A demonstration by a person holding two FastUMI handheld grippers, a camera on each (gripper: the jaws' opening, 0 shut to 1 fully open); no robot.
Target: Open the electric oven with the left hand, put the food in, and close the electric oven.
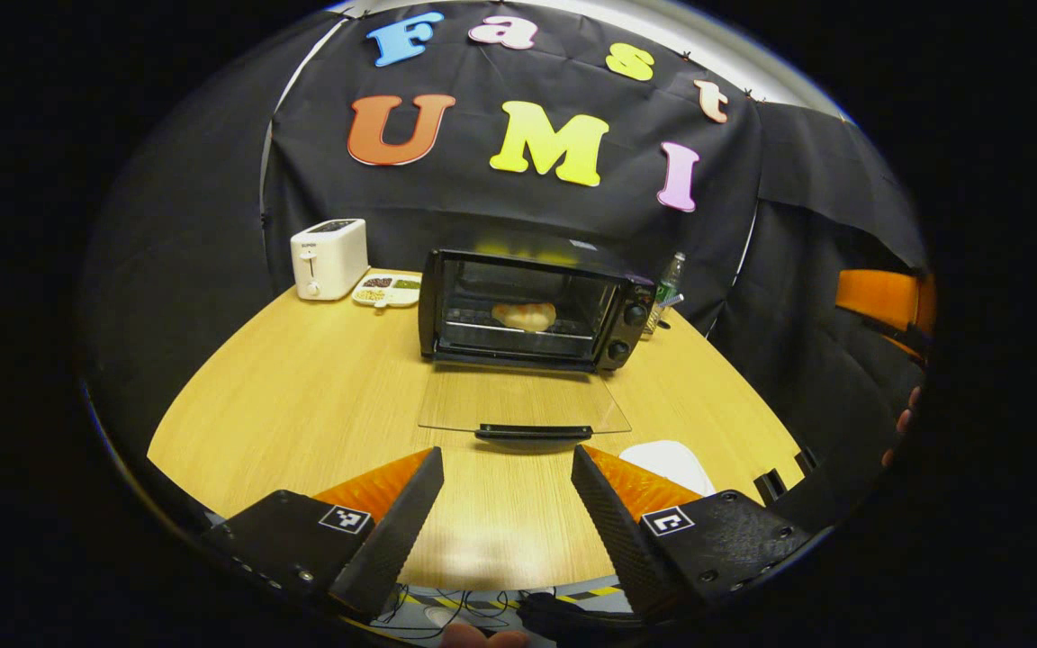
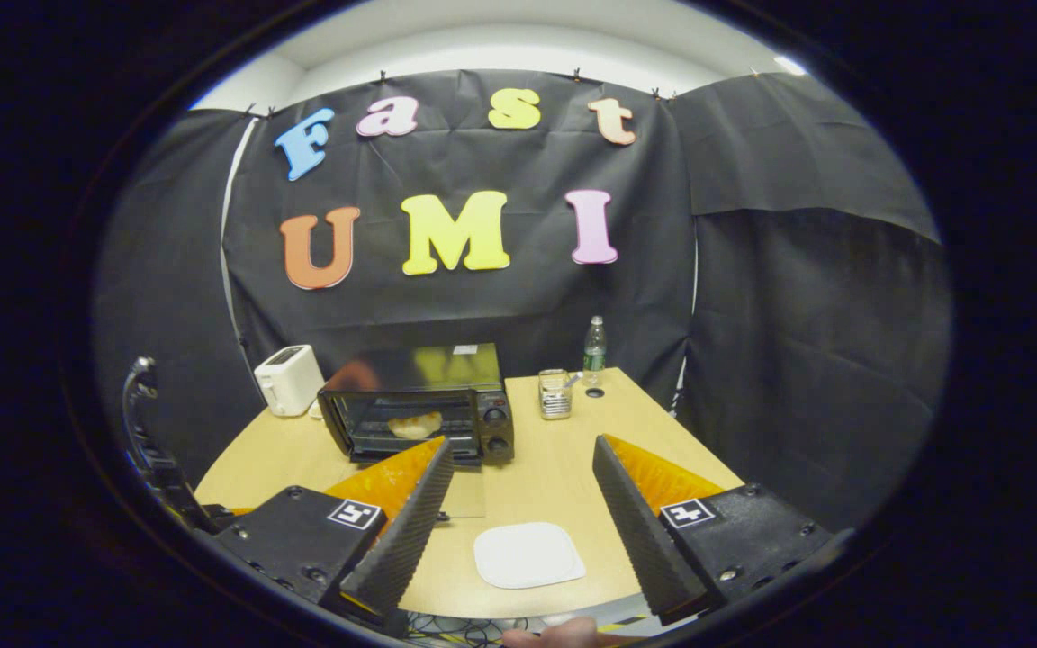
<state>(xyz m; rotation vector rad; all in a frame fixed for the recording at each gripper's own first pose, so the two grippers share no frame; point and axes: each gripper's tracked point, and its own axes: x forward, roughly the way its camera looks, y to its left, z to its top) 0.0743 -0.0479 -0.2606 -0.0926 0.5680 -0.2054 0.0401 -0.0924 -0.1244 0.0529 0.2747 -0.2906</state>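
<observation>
Lying inside the open oven (image 1: 532,306), the food (image 1: 525,315) sits well beyond both wide-open, empty tongs (image 1: 507,504)

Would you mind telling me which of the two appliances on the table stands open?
The black electric oven: its glass door lies folded down flat, food on the rack. The white toaster beside it has no door.

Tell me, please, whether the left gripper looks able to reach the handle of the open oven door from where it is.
Probably yes: the left gripper is open, and the door handle lies straight ahead with bare table between.
</observation>
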